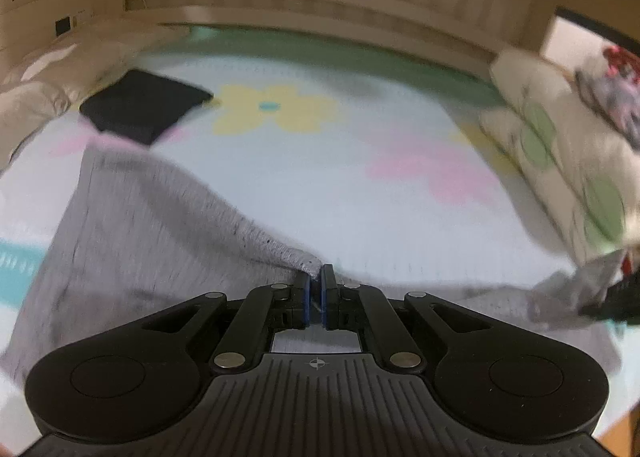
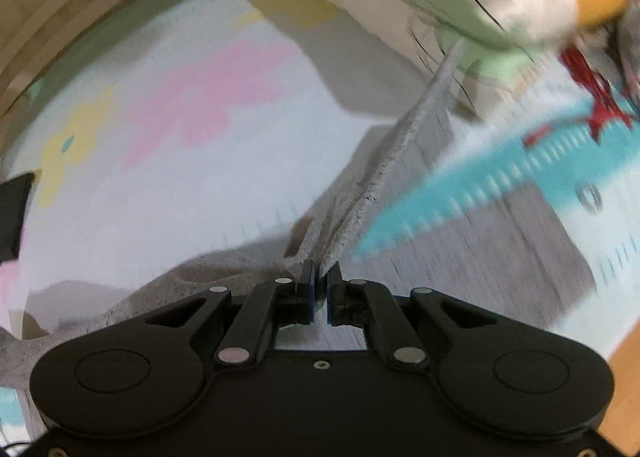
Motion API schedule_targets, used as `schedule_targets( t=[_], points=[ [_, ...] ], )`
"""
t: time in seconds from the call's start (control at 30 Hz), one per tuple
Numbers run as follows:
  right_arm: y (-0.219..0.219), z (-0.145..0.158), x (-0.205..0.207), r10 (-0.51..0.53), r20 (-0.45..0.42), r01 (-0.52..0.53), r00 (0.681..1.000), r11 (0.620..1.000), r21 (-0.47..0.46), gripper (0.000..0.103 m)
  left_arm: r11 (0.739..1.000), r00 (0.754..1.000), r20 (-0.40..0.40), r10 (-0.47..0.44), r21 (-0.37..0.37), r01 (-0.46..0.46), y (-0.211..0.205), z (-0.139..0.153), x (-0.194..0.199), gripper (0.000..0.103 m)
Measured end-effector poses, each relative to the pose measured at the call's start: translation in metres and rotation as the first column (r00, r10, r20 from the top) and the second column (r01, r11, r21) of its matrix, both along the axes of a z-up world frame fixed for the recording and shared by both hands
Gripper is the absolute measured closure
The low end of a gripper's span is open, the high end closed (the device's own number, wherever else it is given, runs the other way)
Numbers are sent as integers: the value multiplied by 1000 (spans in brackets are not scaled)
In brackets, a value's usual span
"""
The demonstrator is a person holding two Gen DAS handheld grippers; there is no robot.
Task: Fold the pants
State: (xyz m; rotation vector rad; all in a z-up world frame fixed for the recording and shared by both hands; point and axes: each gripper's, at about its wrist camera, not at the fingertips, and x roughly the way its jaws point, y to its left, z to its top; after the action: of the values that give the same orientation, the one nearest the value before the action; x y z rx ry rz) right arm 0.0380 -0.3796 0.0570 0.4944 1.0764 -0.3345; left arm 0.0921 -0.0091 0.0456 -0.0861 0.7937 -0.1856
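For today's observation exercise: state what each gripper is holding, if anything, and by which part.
Both hold the grey pants. The left gripper pinches a hemmed edge; the right gripper pinches another hemmed edge. Which part of the pants cannot be told.

Heather-grey knit pants [image 1: 132, 241], flecked with darker specks along the hem, lie on a pale bluish-white bed sheet [image 1: 360, 217] printed with yellow flowers centred in turquoise, pink blotches, a turquoise ruler-like band with white ticks and a mint-green border. On that sheet, beyond the pants, sits a flat black folded cloth [image 1: 140, 109]; at the sheet's right edge lies a cream quilt [image 1: 560, 161] patterned with light green leaves outlined in black. The black plastic left gripper [image 1: 316, 277] and the black plastic right gripper [image 2: 319, 273] both carry blue pads.
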Motion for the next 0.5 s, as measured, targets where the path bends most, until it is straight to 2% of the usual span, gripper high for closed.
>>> schedule_targets(
  t=[0.17,0.3,0.4,0.47,0.5],
  points=[
    [2,-31,-38,-8,-99,7,995,1000,-9,95,998,997,-72,-38,39,41,-1,-40,-34,98],
    [-6,-60,-52,-23,-172,31,985,999,41,95,996,992,-119,-37,80,46,-2,-66,-37,98],
    [-10,-67,-58,-11,-178,26,984,996,82,93,990,988,-143,-54,118,71,-6,-79,-37,98],
    [-17,-61,-64,-24,-143,37,989,995,90,71,989,985,-165,-55,124,76,-7,-85,-33,98],
    [-22,-54,-68,-45,-120,53,992,996,69,66,991,982,-183,-51,112,72,-6,-89,-32,97]
  ],
)
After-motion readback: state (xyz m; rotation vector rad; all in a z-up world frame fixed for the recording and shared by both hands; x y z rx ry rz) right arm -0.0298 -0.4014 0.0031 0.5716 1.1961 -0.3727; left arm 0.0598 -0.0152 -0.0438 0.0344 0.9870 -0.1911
